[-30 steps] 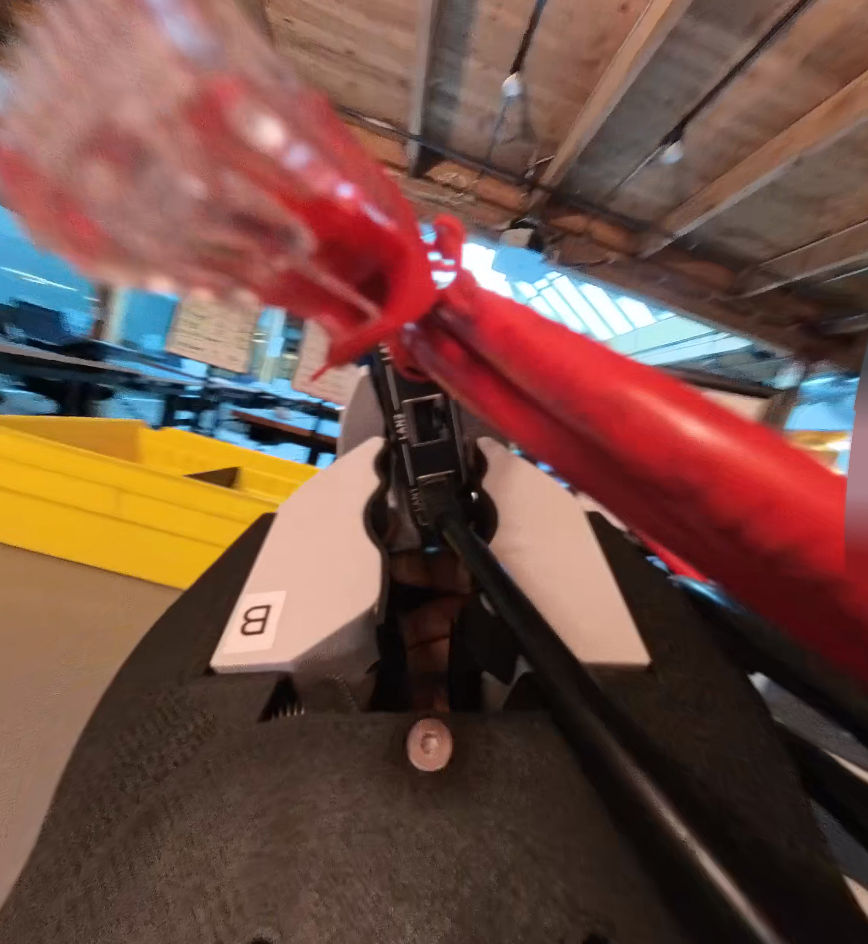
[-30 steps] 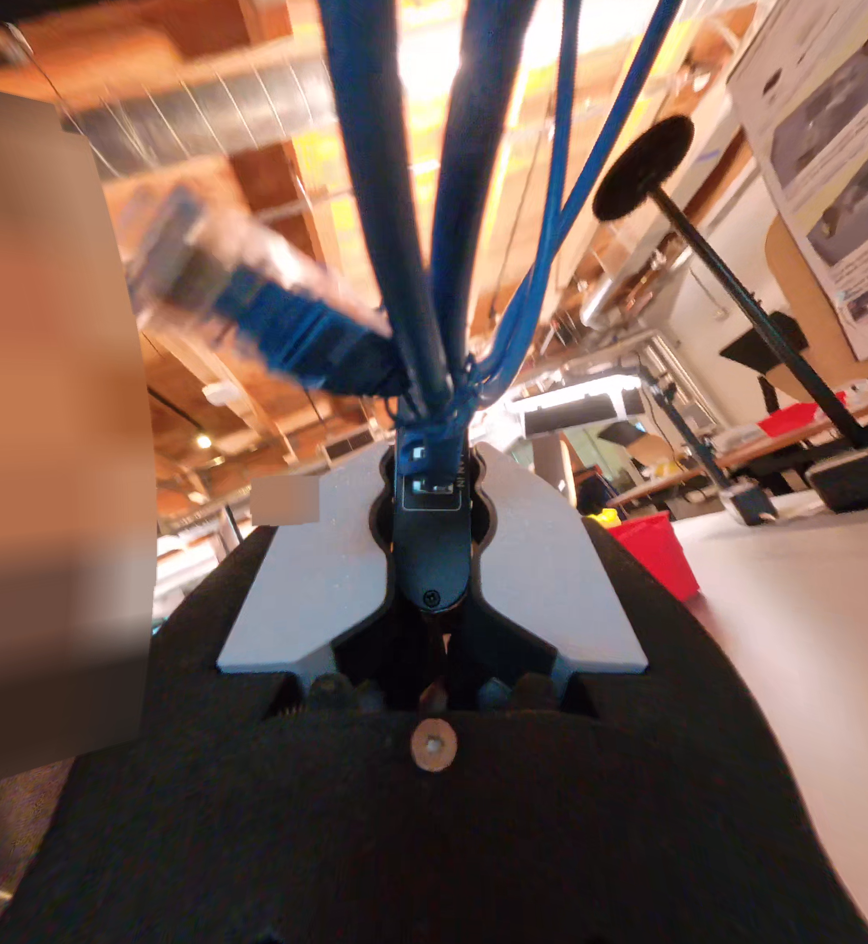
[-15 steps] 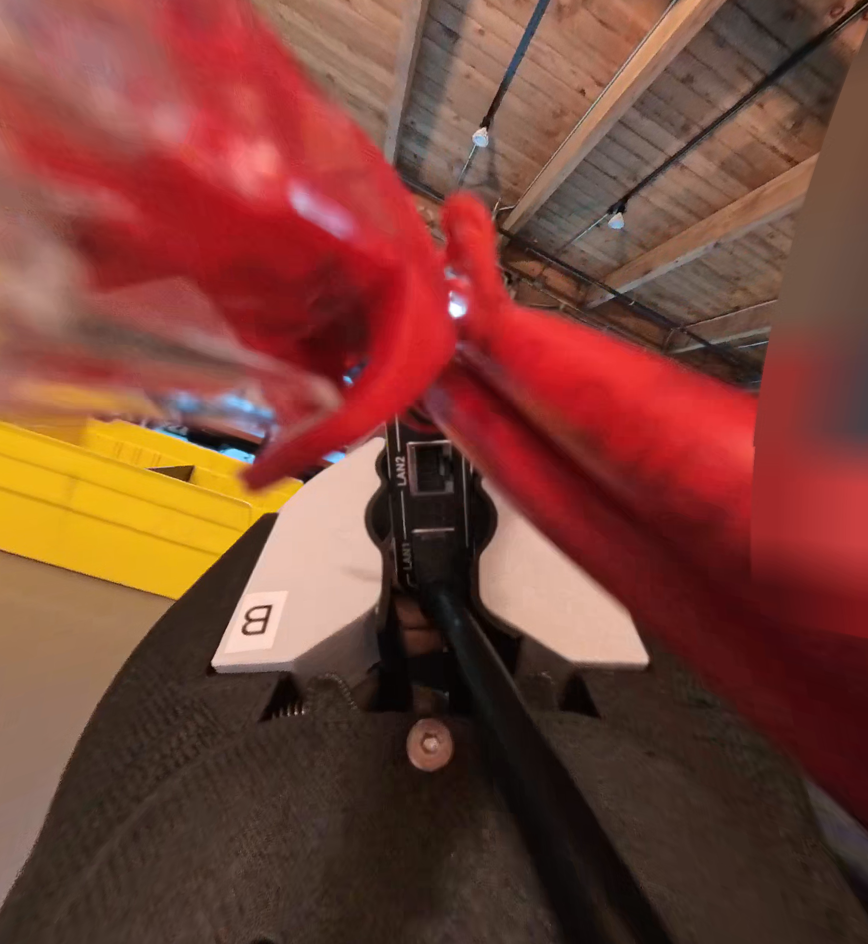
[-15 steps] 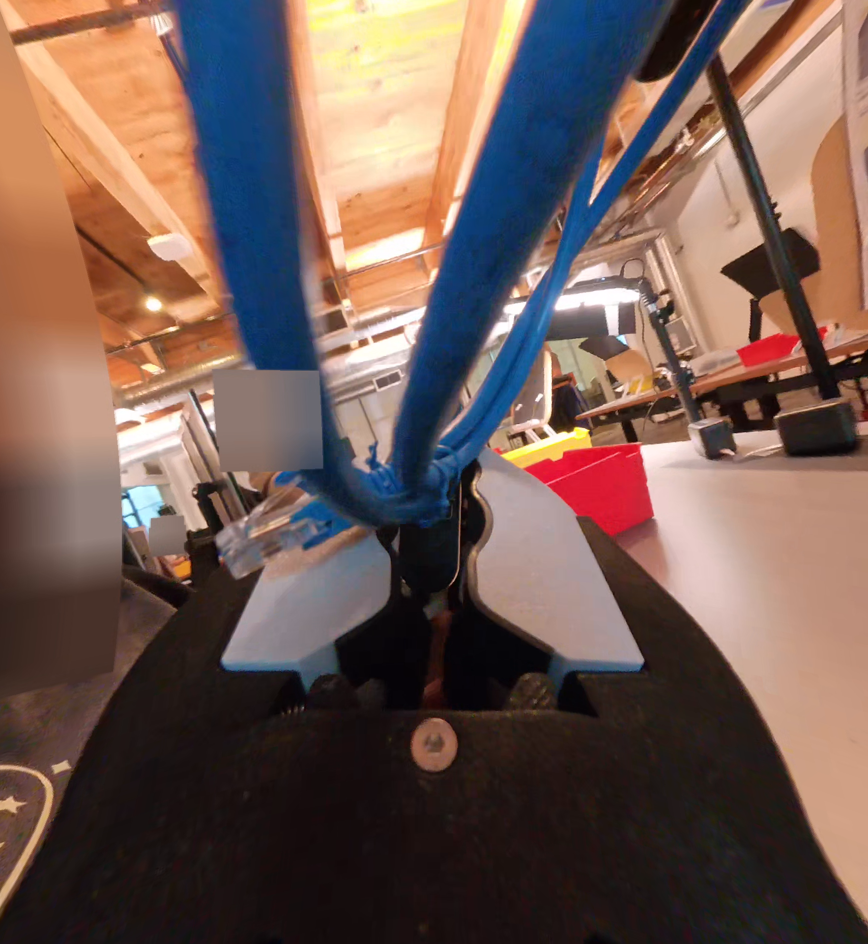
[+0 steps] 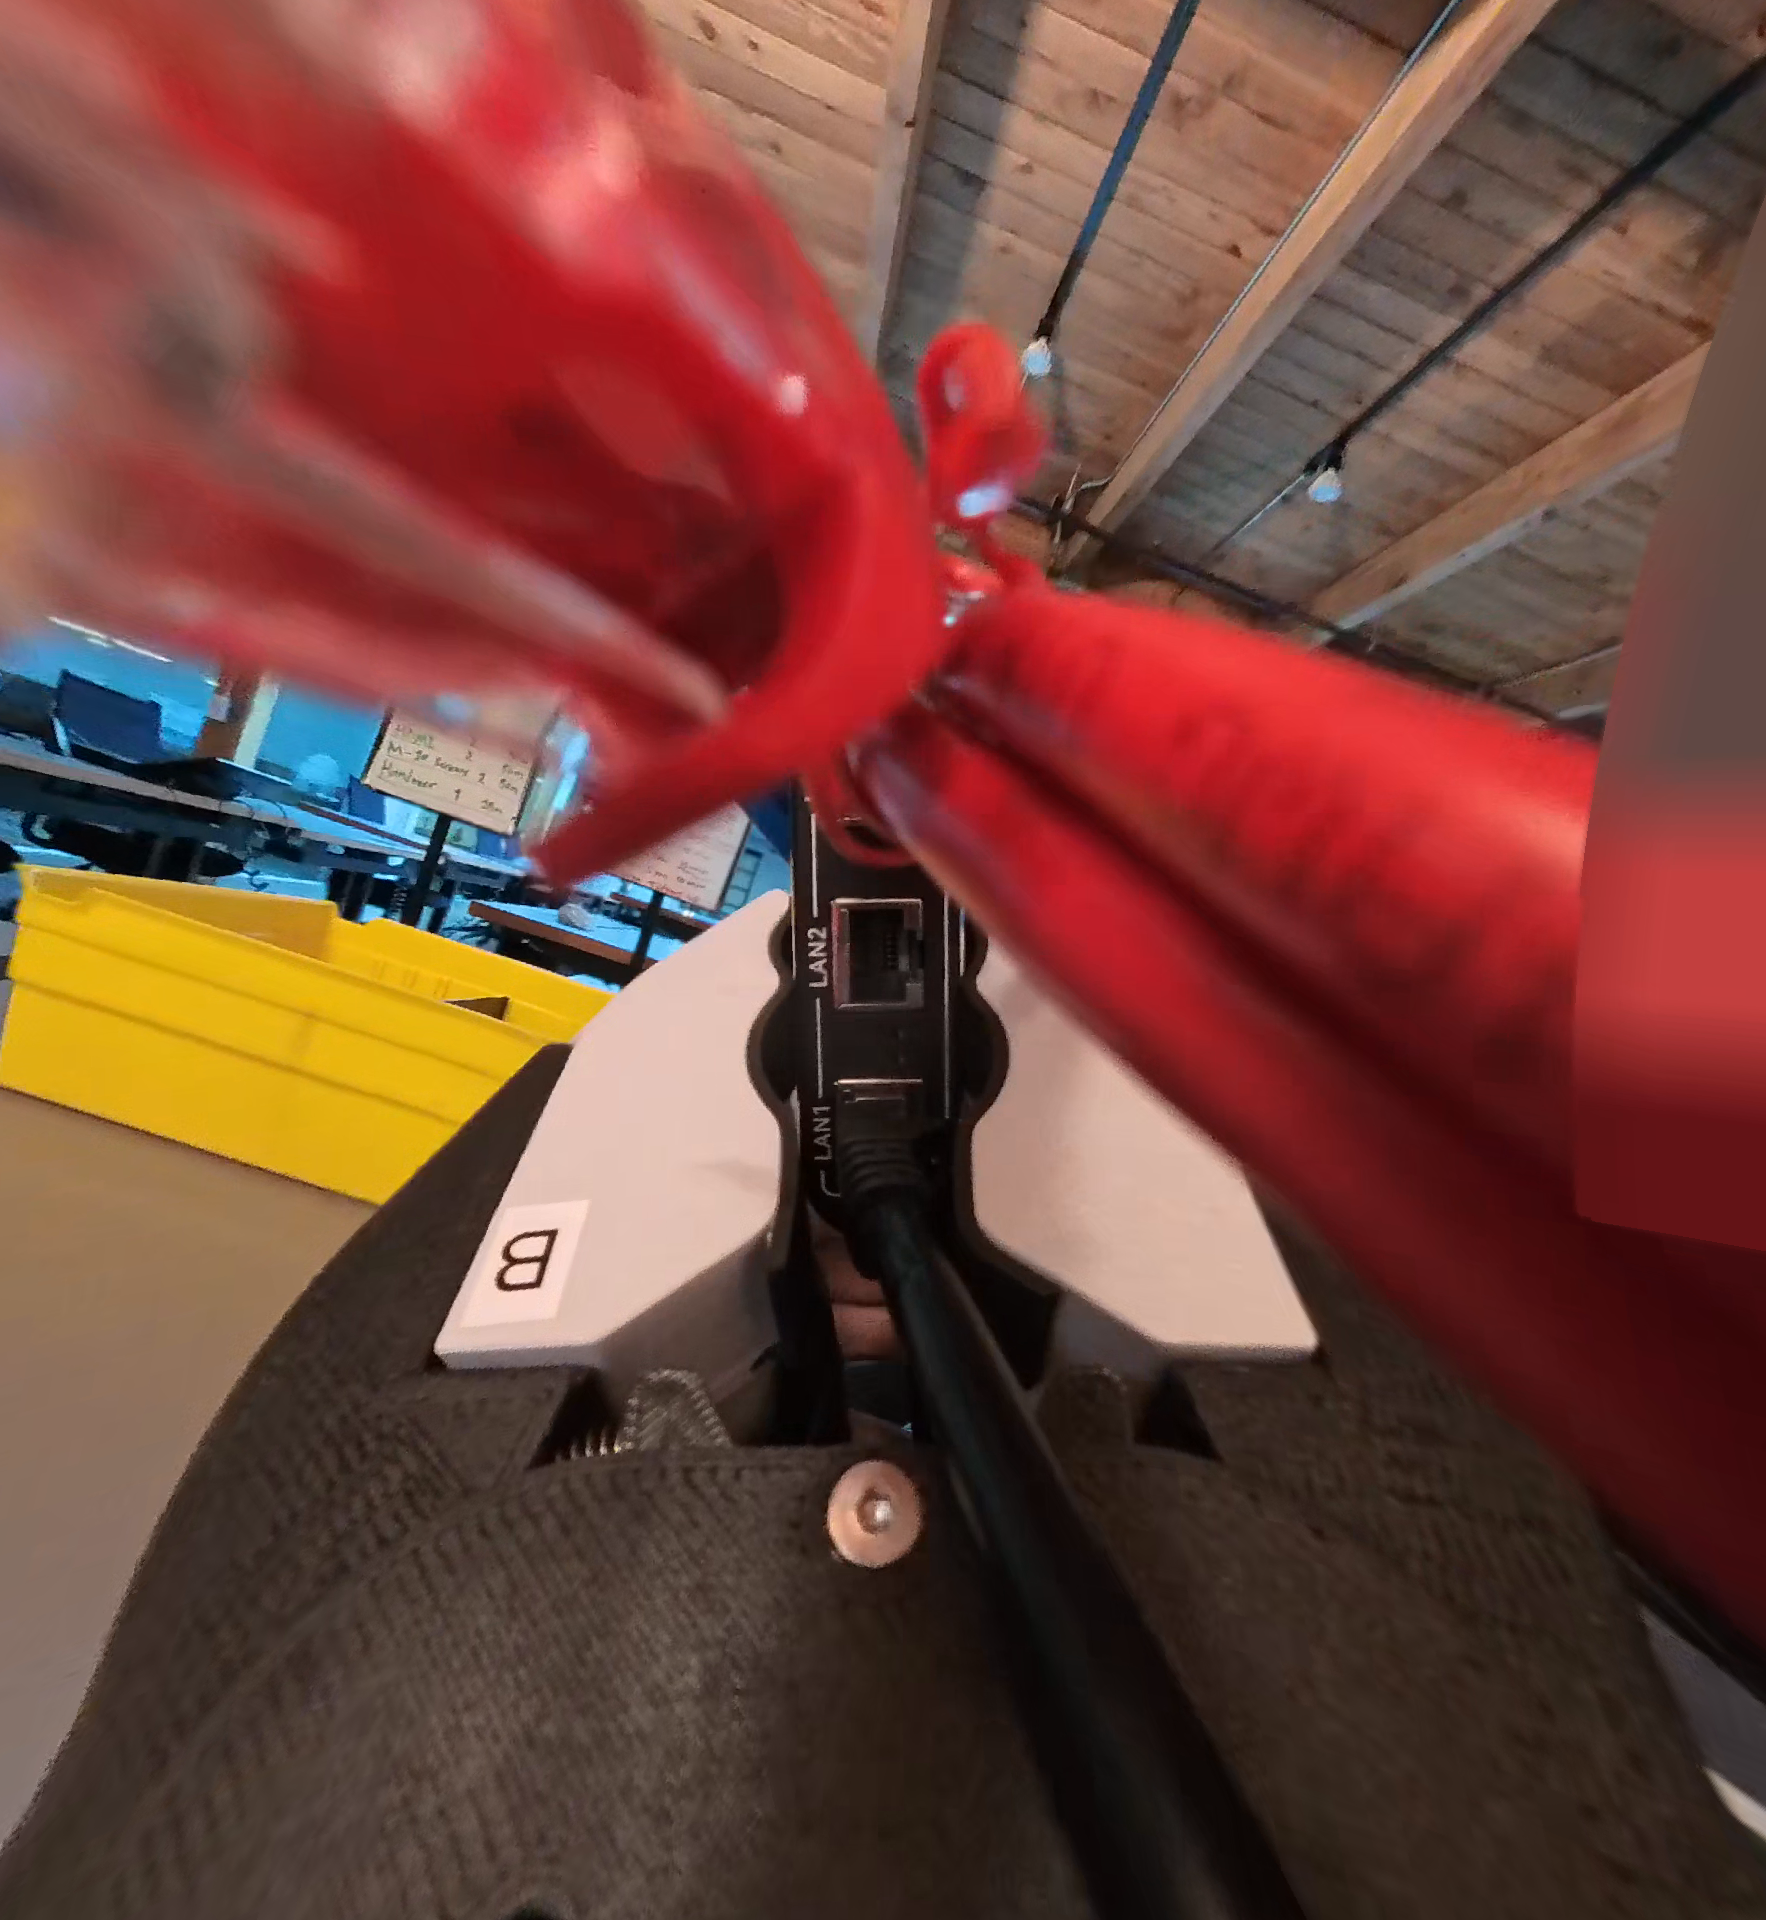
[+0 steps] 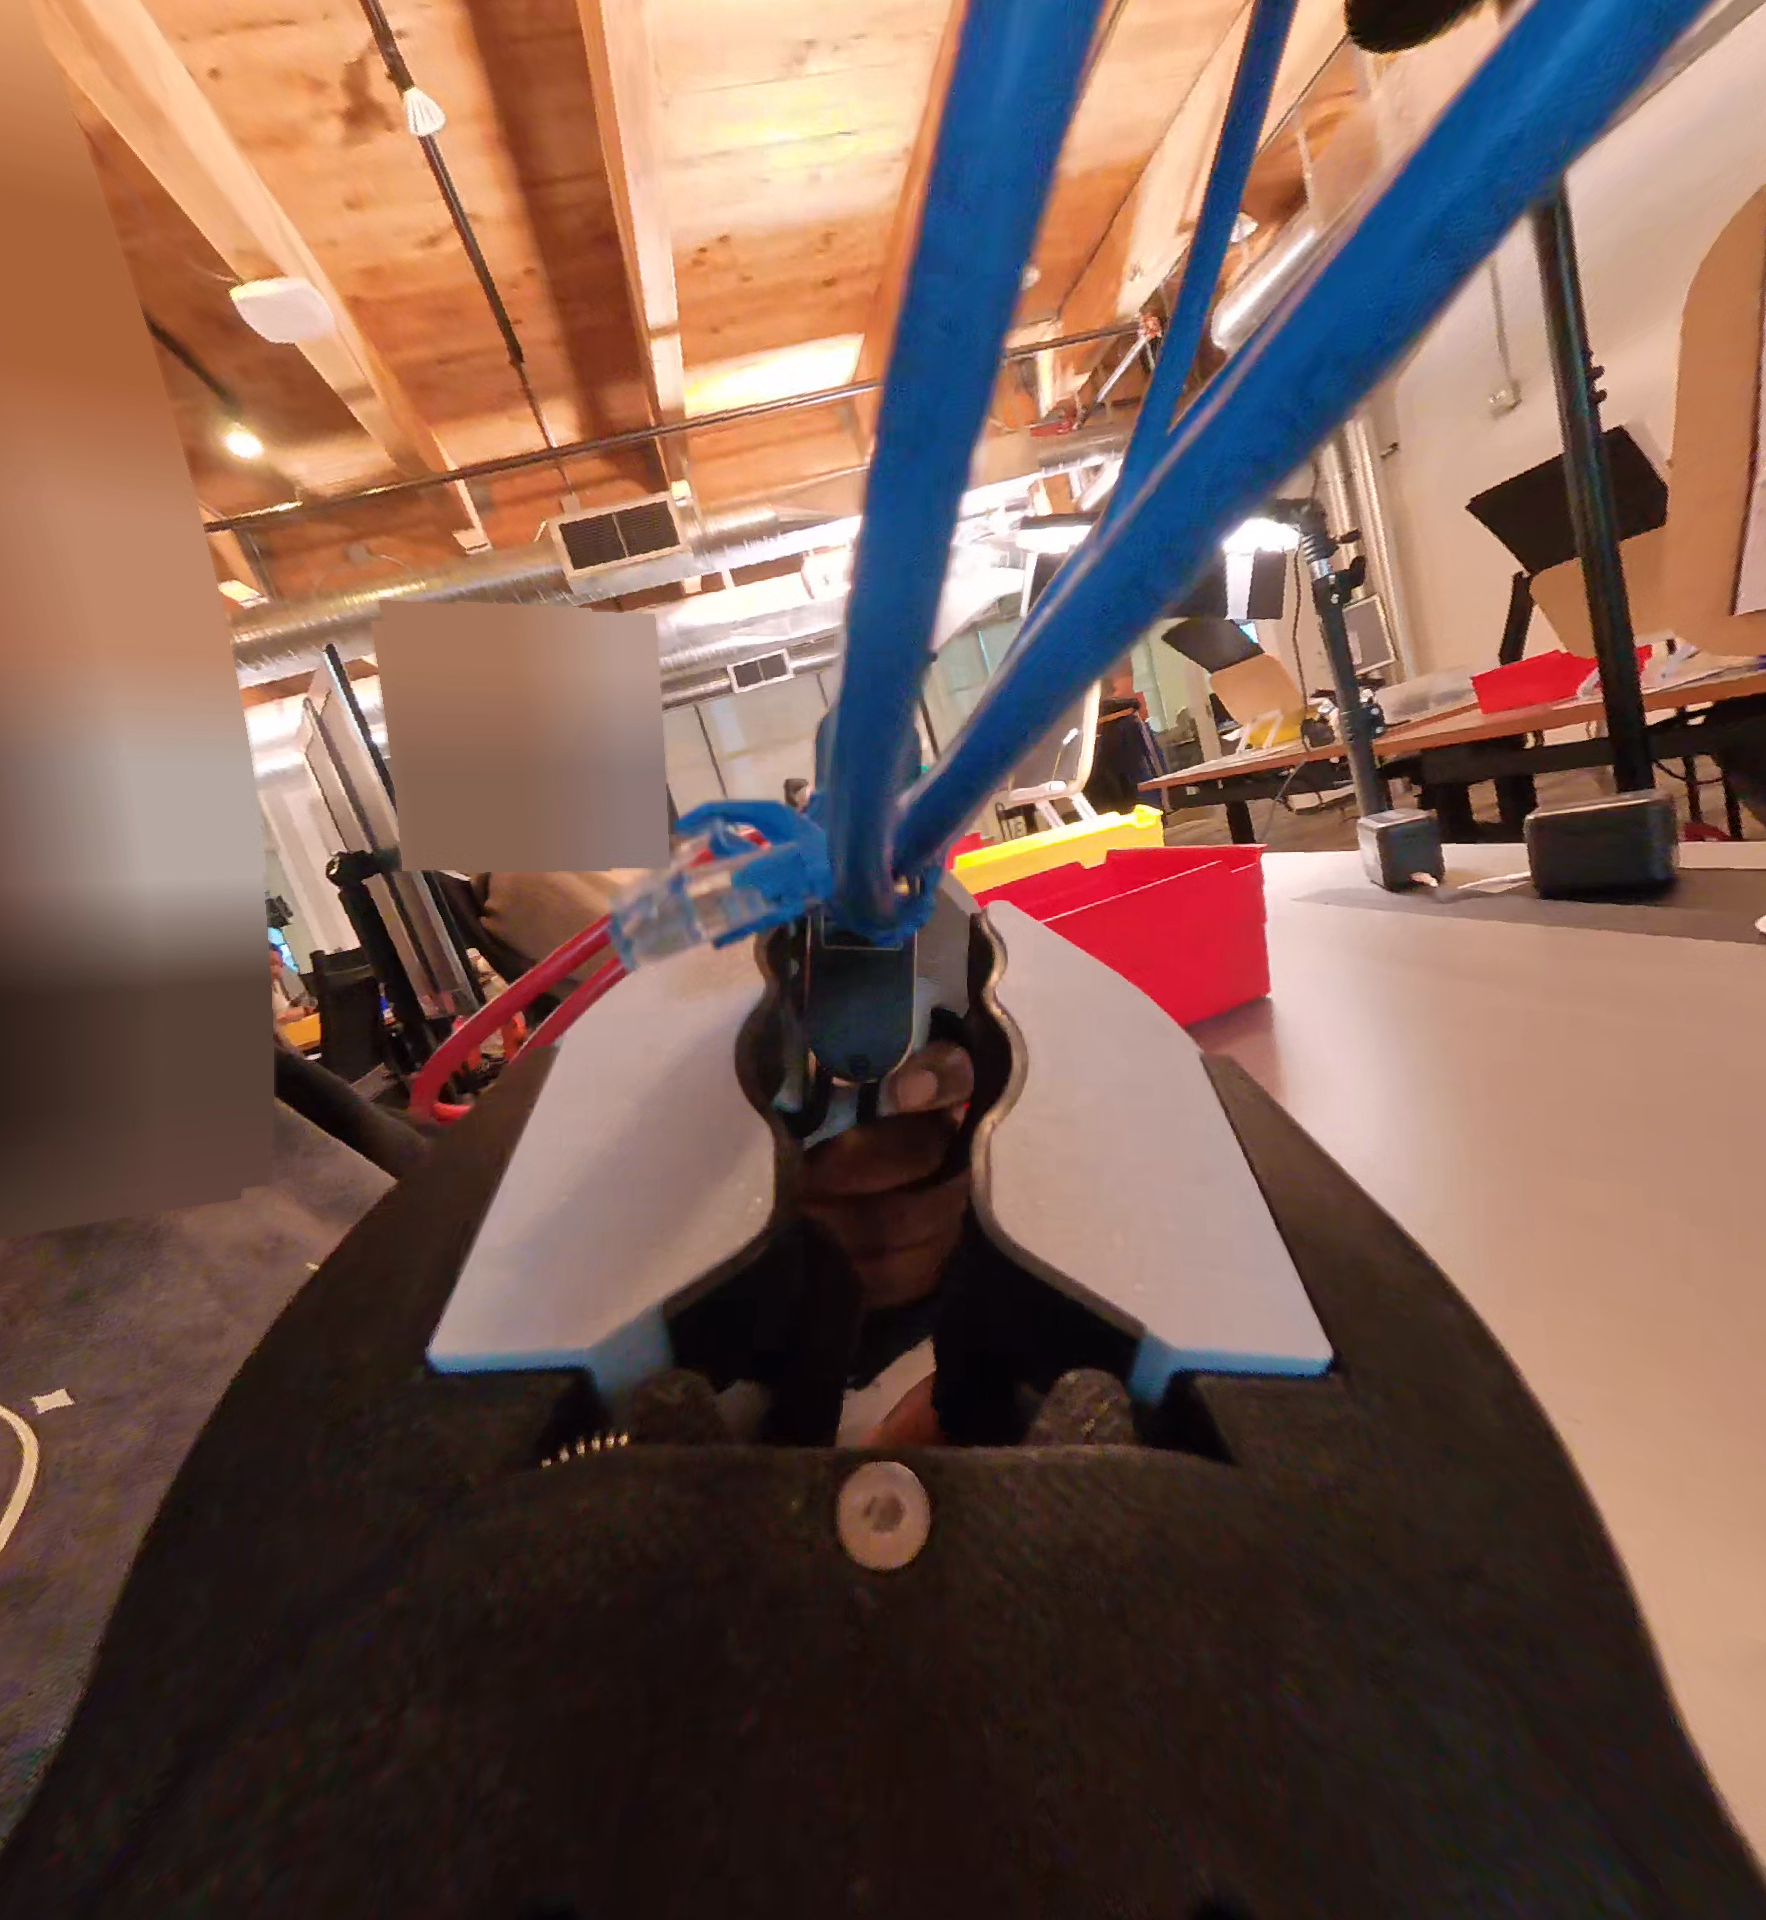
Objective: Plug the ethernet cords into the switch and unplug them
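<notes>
Switch (image 5: 884,997): a slim black box, standing on end, pinched between the grey fingers (image 5: 671,1122) of the left gripper (image 5: 884,1039). Its upper port is empty; a black cord (image 5: 920,1309) sits plugged into the lower one. A bundled red ethernet cord (image 5: 1222,831) with a blurred clear plug crosses just above. The right gripper (image 6: 884,997) pinches the same black box from its other end, blue ethernet cord (image 6: 920,436) loops rising over it. Yellow bin (image 5: 235,1018) rests on the worktop (image 5: 79,1351).

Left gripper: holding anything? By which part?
Yes. The left gripper is shut on the black switch, pinching its two side edges, level with the ports.
</notes>
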Demonstrator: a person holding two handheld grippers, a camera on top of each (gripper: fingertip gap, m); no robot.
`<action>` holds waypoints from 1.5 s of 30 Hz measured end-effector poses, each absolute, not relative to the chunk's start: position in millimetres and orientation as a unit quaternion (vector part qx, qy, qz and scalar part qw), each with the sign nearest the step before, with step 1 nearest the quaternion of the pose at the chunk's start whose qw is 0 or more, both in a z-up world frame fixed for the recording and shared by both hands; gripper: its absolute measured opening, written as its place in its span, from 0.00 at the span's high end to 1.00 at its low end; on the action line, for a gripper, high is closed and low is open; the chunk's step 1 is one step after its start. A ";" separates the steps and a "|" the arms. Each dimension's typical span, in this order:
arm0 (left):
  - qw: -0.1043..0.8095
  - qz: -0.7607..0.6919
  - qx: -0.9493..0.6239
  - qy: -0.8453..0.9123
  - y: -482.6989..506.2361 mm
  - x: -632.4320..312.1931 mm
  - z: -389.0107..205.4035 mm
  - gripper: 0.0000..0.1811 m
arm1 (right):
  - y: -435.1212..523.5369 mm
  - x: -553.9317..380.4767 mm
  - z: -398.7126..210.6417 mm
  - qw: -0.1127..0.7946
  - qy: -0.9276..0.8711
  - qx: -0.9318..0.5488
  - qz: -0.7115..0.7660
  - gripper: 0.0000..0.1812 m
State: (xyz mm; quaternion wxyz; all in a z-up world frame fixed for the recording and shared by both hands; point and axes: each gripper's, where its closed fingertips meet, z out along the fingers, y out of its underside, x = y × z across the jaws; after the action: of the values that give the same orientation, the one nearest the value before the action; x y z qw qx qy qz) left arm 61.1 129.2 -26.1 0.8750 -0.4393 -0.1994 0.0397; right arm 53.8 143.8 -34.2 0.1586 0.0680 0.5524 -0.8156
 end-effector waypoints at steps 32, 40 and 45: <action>0.861 0.164 -0.459 -0.143 131.8 79.0 -26.4 0.86 | 135.5 71.9 -24.1 -0.187 0.590 -0.026 -0.785 0.90; 0.926 0.084 -0.345 -0.125 92.6 94.4 -6.8 0.86 | 212.2 18.1 13.2 -0.291 0.468 0.109 -0.827 0.93; 0.925 0.109 -0.323 -0.168 72.0 77.6 -6.8 0.86 | 246.2 -0.1 12.5 -0.261 0.574 0.113 -0.768 0.93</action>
State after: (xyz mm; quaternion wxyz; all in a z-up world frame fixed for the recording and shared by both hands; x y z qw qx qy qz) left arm 77.6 72.0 -6.8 0.9248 -0.3235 -0.1678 0.1093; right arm -0.1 246.2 12.5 -0.2611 0.1127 0.5743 -0.7676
